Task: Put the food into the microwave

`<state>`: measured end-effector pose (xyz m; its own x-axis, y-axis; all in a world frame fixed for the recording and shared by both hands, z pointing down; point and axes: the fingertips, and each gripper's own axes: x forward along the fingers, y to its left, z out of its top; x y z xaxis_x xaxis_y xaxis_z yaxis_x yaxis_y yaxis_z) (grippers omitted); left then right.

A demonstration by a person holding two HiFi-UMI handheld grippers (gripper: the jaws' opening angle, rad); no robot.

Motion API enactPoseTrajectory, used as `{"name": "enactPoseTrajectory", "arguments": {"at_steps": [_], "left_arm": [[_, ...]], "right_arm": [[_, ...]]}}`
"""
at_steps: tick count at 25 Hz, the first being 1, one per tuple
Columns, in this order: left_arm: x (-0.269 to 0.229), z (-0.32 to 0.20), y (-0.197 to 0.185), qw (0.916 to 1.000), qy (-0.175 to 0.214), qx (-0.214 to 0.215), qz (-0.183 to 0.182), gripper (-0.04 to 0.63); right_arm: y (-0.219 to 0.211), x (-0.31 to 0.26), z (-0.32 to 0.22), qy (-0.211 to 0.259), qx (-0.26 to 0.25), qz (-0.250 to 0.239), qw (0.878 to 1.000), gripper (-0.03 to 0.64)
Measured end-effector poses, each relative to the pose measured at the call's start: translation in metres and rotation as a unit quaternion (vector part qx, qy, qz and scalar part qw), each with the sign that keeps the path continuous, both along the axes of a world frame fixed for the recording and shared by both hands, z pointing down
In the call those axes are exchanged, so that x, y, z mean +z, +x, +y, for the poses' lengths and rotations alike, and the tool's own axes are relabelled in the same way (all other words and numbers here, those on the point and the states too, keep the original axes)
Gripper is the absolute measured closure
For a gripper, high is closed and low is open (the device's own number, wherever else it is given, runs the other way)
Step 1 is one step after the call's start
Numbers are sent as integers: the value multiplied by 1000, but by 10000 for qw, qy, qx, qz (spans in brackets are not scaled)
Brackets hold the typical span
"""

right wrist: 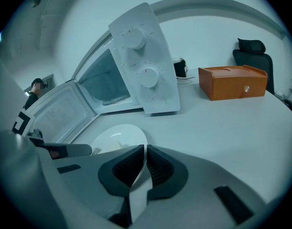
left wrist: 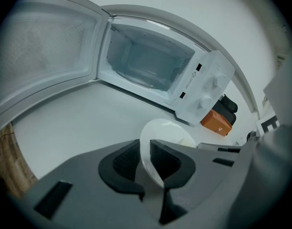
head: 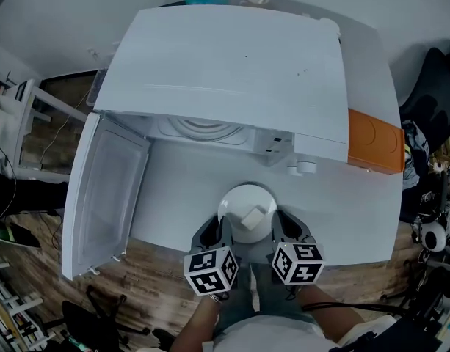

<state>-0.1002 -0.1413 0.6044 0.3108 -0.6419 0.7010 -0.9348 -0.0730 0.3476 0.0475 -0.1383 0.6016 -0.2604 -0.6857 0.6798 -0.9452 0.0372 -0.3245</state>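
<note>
Both my left gripper [head: 213,231] and right gripper [head: 286,229] pinch the plate [head: 238,196] by its rim. Next, I judge: carry it level, straight ahead of the jaws, into the open microwave [head: 225,72].

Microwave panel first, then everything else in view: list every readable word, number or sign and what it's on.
Microwave panel: small dark print beside the dials, too blurred to read.
Left cube and right cube: black-and-white square patterns only, no letters.
Plate: no print.
Orange box: no print.
No text can be read anywhere.
</note>
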Motion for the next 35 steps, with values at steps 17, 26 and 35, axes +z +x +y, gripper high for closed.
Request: {"name": "enactPoseTrajectory", "arguments": {"at_steps": [17, 26, 35], "left_arm": [[-7, -8, -46, 9990, 37, -445, 53, 528], [-17, -18, -67, 9979, 135, -621, 108, 528], [-24, -24, -84, 9968, 189, -744, 202, 528]], "right_arm": [[-47, -14, -23, 146, -418, -10, 9990, 594], [-67, -22, -35, 244, -550, 23, 9982, 594], [-84, -34, -48, 424, -543, 11, 9976, 594]]}}
